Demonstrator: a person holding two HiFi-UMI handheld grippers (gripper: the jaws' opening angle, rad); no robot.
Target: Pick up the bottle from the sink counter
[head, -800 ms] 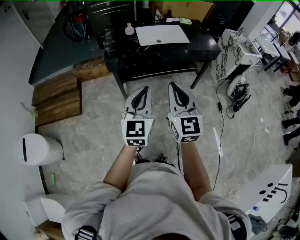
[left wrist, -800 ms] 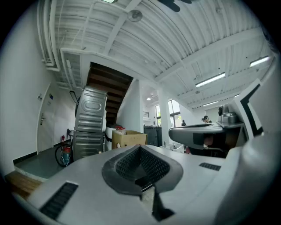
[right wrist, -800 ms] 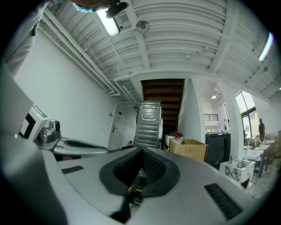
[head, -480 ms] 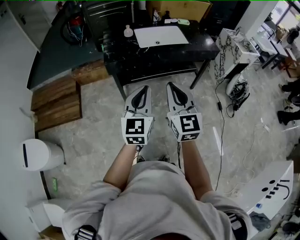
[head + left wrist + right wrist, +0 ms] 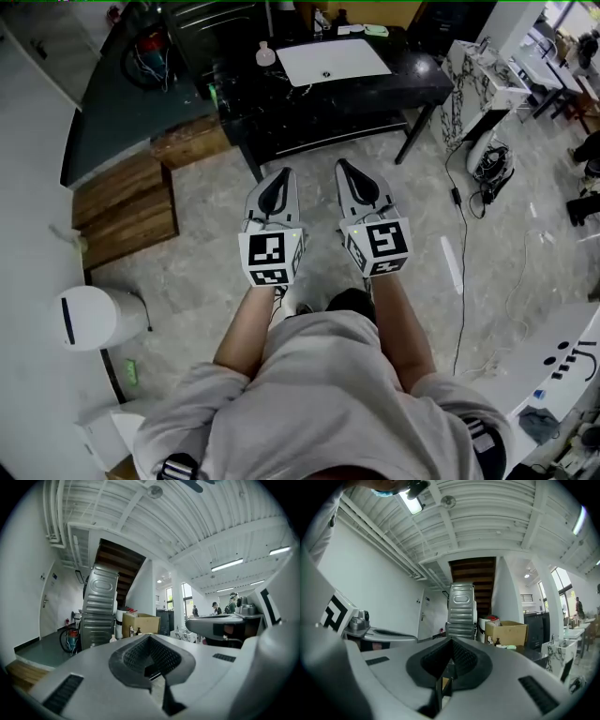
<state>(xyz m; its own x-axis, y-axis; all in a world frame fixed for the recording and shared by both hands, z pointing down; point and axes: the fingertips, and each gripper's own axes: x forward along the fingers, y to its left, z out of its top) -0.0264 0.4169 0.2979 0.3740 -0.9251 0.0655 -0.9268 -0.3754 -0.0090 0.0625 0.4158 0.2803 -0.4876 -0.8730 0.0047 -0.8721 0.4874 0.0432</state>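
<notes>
A small clear bottle (image 5: 266, 56) with a round body stands on the black sink counter (image 5: 412, 80), just left of the white sink (image 5: 333, 61). It shows small and far off in the left gripper view as a pale bottle (image 5: 112, 638). More little bottles (image 5: 322, 21) stand at the counter's back edge. My left gripper (image 5: 279, 176) and right gripper (image 5: 345, 169) are held side by side over the floor, well short of the counter. Both are shut with nothing between their jaws. The jaws fill the low part of each gripper view, left gripper (image 5: 151, 637) and right gripper (image 5: 451, 640).
A white bin (image 5: 94, 317) stands at the left wall and wooden planks (image 5: 122, 202) lie left of the counter. Cables (image 5: 492, 159) trail over the floor at right, near a white table (image 5: 562, 366). A cardboard box (image 5: 506, 632) sits behind the counter.
The head view has shifted a little, so the counter and sink sit slightly higher and further right. Both grippers remain side by side and shut.
</notes>
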